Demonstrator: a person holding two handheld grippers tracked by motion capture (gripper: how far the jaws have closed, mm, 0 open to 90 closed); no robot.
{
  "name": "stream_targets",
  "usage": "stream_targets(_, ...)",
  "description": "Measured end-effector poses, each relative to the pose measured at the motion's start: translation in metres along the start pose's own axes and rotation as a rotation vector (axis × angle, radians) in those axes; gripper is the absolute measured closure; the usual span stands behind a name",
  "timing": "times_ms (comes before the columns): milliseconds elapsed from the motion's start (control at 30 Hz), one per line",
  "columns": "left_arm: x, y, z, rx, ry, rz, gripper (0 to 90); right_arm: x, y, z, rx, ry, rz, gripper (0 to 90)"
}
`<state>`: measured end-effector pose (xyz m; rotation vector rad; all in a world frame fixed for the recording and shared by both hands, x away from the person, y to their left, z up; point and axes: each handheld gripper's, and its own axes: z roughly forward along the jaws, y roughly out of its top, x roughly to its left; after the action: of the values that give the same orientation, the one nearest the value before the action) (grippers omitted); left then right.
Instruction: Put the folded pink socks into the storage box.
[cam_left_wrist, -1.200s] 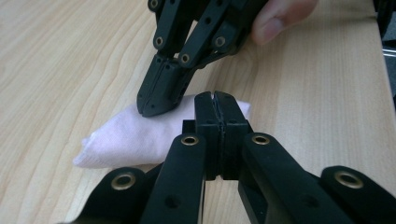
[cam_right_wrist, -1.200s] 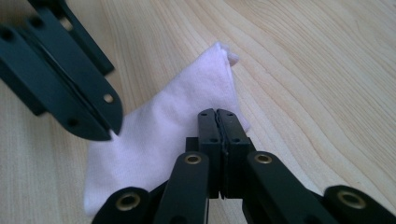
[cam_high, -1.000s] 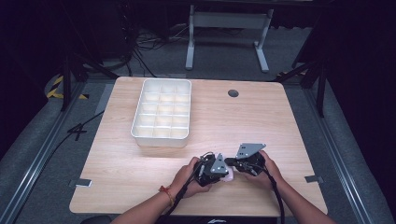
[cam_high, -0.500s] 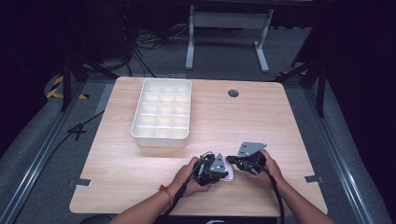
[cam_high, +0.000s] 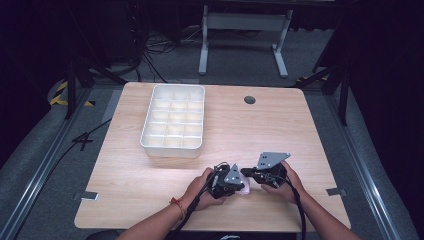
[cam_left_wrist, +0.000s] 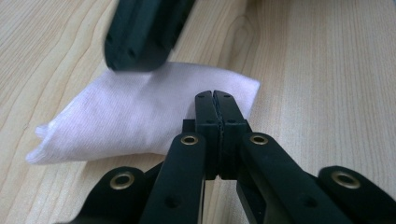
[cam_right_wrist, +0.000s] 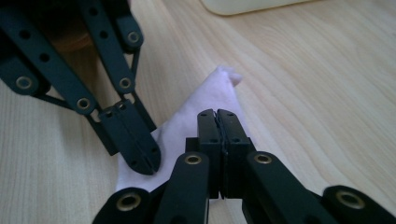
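Note:
A small white cloth (cam_left_wrist: 130, 116) lies folded in a rough triangle on the wooden table near its front edge, also seen as cloth (cam_right_wrist: 205, 100) and cloth (cam_high: 244, 189). My left gripper (cam_left_wrist: 215, 95) is shut, its tips over the cloth's near corner; no fabric shows between the jaws. My right gripper (cam_right_wrist: 217, 114) is shut too, its tips over the middle of the cloth. The two grippers meet almost tip to tip: left gripper (cam_high: 227, 180), right gripper (cam_high: 265, 172). The right gripper's tip (cam_left_wrist: 137, 46) sits at the cloth's far edge, and the left gripper's tip (cam_right_wrist: 144, 161) touches its lower corner.
A white tray (cam_high: 172, 148) with several empty compartments stands at the table's back left, and its near rim (cam_right_wrist: 252, 5) is just beyond the cloth. A dark round grommet (cam_high: 249, 100) sits in the tabletop at the back. Bare wood lies left and right of the hands.

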<state>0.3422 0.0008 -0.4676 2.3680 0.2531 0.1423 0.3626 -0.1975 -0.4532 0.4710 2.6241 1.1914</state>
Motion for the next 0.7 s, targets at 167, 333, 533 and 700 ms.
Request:
stream_targets(167,0.0,0.0,0.0,0.0,0.0,-0.003,89.9,0.001,-0.004,0.008,0.027,0.021,0.005,89.9)
stream_targets(333,-0.001,0.0,0.0,-0.004,0.005,-0.005,89.9,-0.004,-0.006,0.009,0.051,-0.019,0.01,90.0)
stream_targets(533,-0.002,0.0,0.0,-0.001,0.01,-0.011,89.9,-0.008,-0.005,0.006,0.073,-0.088,0.009,90.0)
stream_targets(700,-0.002,0.0,0.0,-0.002,0.01,-0.012,89.9,-0.005,-0.006,-0.007,0.013,-0.048,0.015,89.9)
